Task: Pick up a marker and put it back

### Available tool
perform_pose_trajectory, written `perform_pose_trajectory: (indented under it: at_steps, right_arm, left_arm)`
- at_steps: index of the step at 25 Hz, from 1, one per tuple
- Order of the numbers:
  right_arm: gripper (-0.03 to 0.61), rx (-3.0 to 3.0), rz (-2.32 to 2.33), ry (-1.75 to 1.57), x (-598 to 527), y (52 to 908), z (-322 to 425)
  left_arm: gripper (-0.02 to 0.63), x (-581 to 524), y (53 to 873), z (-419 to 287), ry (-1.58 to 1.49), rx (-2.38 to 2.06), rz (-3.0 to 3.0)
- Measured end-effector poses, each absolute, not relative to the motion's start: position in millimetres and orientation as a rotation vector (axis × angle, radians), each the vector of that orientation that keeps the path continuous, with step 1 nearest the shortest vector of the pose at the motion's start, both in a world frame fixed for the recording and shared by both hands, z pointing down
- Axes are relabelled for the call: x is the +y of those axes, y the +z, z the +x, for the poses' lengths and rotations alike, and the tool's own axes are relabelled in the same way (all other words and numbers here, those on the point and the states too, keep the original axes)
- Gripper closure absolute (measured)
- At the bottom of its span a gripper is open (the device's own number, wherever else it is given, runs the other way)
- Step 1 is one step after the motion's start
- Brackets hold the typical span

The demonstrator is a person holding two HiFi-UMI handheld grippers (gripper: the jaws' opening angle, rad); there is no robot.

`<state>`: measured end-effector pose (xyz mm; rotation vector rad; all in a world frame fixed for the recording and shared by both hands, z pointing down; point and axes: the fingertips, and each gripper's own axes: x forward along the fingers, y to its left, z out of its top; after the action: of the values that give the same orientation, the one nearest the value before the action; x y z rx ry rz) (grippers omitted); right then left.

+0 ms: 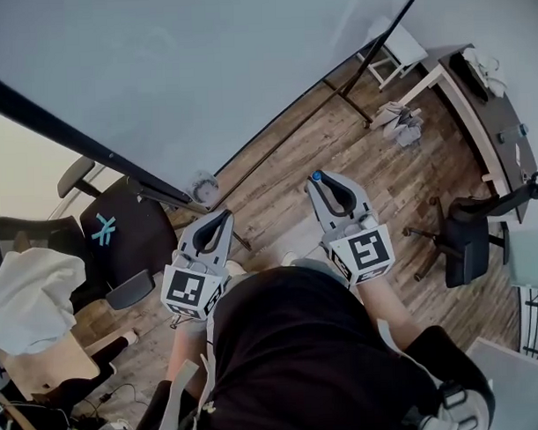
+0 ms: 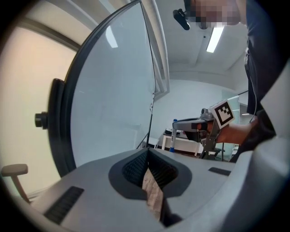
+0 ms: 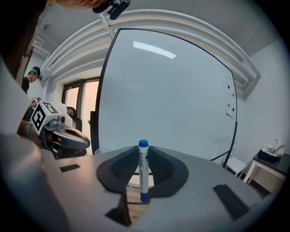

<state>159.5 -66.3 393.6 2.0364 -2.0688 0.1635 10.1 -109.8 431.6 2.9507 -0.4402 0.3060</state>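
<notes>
Marker (image 3: 143,171) gripped near whiteboard (image 3: 172,90)
Right gripper (image 3: 142,153) clamps it upright, blue cap up; left gripper (image 2: 148,156) closed, empty; both short of the board's lower edge.

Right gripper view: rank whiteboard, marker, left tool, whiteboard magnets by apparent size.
1. whiteboard: fills most of the view.
2. left tool and marker: look similar. The marker sits right at the camera, so I'm not ranking them.
3. magnets: tiny dots.
</notes>
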Motion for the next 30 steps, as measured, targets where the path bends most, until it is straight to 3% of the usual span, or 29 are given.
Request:
perform_pose_trajectory:
  at_steps: [30]
  right_arm:
    - [0.501,-2.460,1.586,0.027,-184,370,8]
  left_arm:
    - [0.605,-133,442,-140,0.271,-0.986,2.745]
